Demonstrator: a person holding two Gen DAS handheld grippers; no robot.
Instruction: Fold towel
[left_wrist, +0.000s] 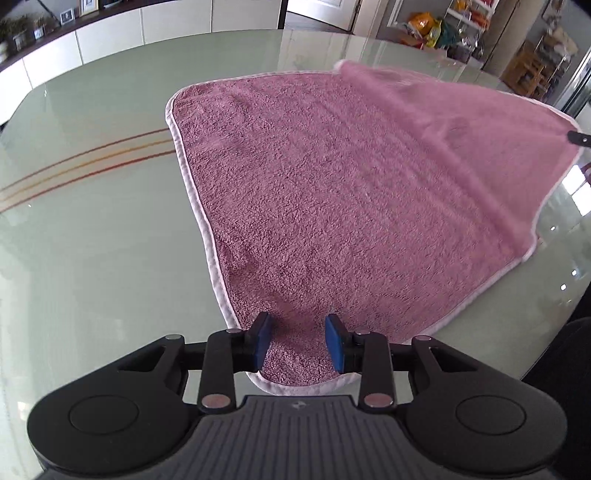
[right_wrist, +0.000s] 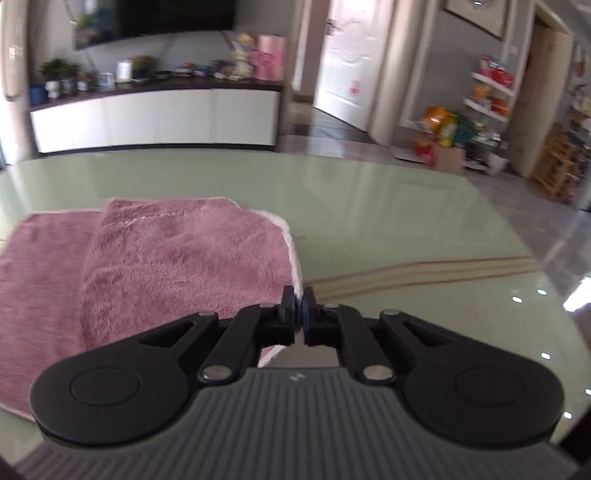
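The left tongs (left_wrist: 298, 341) stand open astride the near corner of the pink towel (left_wrist: 332, 192), gripping nothing, so that corner could slide on the glossy bench (left_wrist: 92, 221). Beyond it, the right tongs (right_wrist: 297, 306) are pinched on the towel's white hem, lifting that side; a thin bite may slip, dropping the fold crooked.

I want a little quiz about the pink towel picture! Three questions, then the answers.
1. True or false: the towel lies on a wooden table.
2. Which gripper pinches the towel's white edge: A left, B right?
3. Fill in: the left gripper's jaws are ____.

Key:
1. False; the table is glossy green glass.
2. B; the right gripper is shut on the edge and lifts that side.
3. Open, over the near corner.
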